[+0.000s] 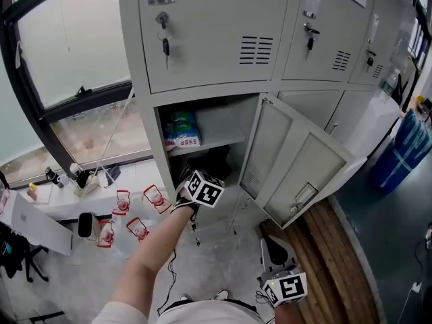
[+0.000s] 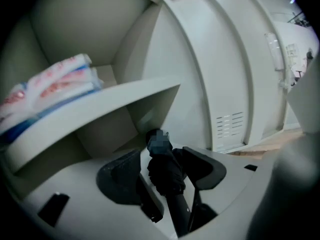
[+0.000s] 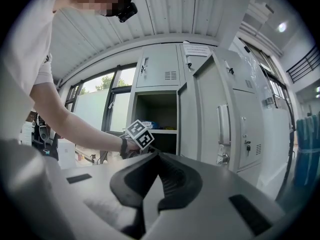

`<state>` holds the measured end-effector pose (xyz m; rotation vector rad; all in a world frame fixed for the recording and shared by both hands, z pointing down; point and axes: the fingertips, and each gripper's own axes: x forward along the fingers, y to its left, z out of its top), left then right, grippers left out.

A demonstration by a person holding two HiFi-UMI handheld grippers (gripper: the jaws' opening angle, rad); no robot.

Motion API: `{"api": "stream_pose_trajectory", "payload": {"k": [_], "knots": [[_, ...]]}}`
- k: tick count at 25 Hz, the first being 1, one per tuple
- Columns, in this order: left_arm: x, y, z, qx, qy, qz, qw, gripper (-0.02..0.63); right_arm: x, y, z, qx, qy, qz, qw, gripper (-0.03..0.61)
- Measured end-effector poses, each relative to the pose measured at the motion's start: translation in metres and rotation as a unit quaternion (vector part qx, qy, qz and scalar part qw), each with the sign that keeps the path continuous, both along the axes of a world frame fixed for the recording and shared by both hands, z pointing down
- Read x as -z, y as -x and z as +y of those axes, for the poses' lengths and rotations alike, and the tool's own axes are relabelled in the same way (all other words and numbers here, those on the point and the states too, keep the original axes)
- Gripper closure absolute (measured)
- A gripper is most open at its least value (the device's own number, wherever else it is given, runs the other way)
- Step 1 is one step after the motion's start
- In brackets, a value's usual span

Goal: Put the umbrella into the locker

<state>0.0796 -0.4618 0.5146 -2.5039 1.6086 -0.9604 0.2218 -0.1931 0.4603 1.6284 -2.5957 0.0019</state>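
Umbrella [image 2: 167, 176] drop-off in the locker [image 1: 150, 140]
Left tool [image 2: 161, 155] is spread wide around the umbrella, not squeezing: I'd back straight out, no snagging. Right tool [image 3: 159, 160] is closed, empty.

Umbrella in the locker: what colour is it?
The umbrella is black; best seen in the left gripper view.

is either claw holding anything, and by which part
Nothing is held. The left claw stands open, with the black umbrella between its jaws but apparently not pinched; the right claw is shut on nothing.
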Motion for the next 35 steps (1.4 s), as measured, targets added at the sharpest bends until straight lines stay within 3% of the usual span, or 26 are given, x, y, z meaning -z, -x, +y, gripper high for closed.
{"api": "stream_pose_trajectory", "payload": {"k": [11, 14, 18, 29, 35], "knots": [[0.023, 0.032, 0.073, -0.022, -0.058, 0.03, 0.9977, 0.447, 0.006, 0.043, 0.041, -0.007, 0.007, 0.003, 1.0, 0.563], [0.03, 0.048, 0.093, -0.018, -0.092, 0.028, 0.9952, 0.533, 0.008, 0.054, 0.052, -0.004, 0.0, 0.014, 1.0, 0.563], [0.033, 0.075, 0.122, -0.012, -0.11, 0.045, 0.9929, 0.589, 0.009, 0.067, 0.065, -0.004, 0.002, 0.022, 1.0, 0.563], [0.038, 0.149, 0.197, 0.004, -0.109, 0.095, 0.9895, 0.592, 0.003, 0.094, 0.09, -0.012, 0.009, 0.038, 0.999, 0.563], [0.052, 0.18, 0.231, 0.0, -0.136, 0.089, 0.9867, 0.592, 0.003, 0.105, 0.094, -0.021, 0.012, 0.045, 0.999, 0.563]]}}
